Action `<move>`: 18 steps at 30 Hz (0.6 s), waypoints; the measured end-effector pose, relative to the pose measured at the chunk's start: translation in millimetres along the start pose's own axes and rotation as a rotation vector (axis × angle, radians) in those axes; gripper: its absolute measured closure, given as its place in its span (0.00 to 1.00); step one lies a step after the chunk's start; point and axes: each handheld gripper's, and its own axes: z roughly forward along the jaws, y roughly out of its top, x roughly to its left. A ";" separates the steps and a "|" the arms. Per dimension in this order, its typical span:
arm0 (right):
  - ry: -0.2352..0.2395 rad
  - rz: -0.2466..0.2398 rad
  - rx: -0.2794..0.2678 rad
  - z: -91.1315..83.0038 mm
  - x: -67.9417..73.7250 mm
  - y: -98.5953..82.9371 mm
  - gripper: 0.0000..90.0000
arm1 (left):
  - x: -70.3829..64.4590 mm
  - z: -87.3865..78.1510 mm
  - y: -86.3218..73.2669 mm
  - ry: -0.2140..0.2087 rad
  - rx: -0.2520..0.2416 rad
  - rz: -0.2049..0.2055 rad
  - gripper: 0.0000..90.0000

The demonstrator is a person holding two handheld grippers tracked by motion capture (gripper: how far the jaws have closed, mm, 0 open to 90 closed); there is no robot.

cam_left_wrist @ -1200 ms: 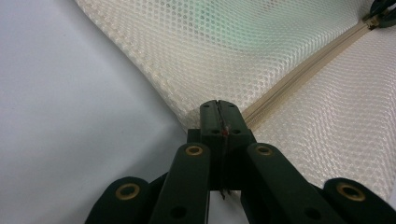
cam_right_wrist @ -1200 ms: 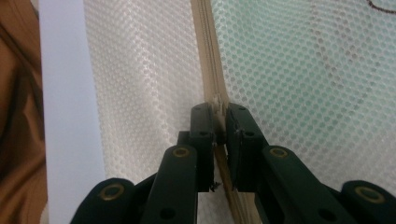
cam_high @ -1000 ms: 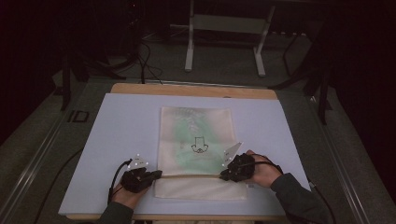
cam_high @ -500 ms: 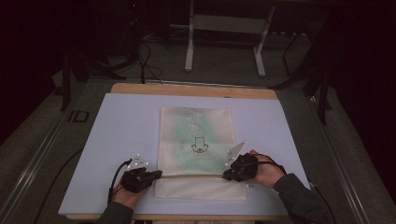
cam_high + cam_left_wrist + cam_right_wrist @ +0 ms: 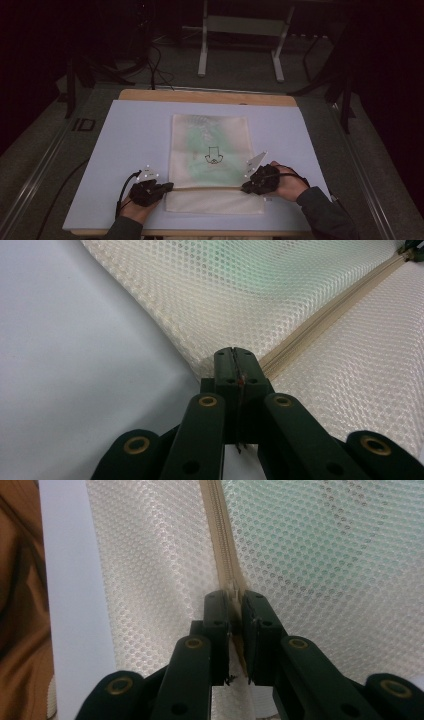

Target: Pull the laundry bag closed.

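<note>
A cream mesh bag [image 5: 210, 150] lies flat on the pale table [image 5: 125, 140], with something green and a small black drawing showing through it. A beige zipper [image 5: 207, 189] runs across the bag near its front end. My left gripper [image 5: 169, 186] is shut on the bag's left edge at the zipper's end [image 5: 235, 357]; the mesh bag [image 5: 280, 290] and zipper [image 5: 325, 320] stretch away from it. My right gripper [image 5: 246, 188] is at the zipper's right part. In the right gripper view its jaws [image 5: 233, 600] pinch the zipper pull, with the zipper [image 5: 220, 530] and mesh bag [image 5: 325, 555] beyond.
A wooden strip [image 5: 205, 96] edges the table's far side. Behind it, on the dark floor, stand a metal frame's legs [image 5: 202, 60] and some cables. A cable [image 5: 125, 187] trails from the left gripper. Bare table lies to both sides of the bag.
The right hand and its gripper have shifted slightly to the right along the zipper line. The left gripper has stayed in place.
</note>
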 end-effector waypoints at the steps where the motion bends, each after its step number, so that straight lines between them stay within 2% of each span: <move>1: -0.002 0.000 0.005 -0.3 -0.1 -0.3 0.91 | 0.0 0.0 0.0 0.000 0.000 0.000 0.99; 12: -0.009 0.016 0.002 -5.0 -1.1 -7.9 0.91 | 0.2 0.0 0.1 -0.001 0.001 0.000 0.99; 18: -0.017 0.036 0.000 -9.4 -2.8 -18.0 0.91 | 0.2 0.1 0.1 -0.002 0.000 -0.002 0.99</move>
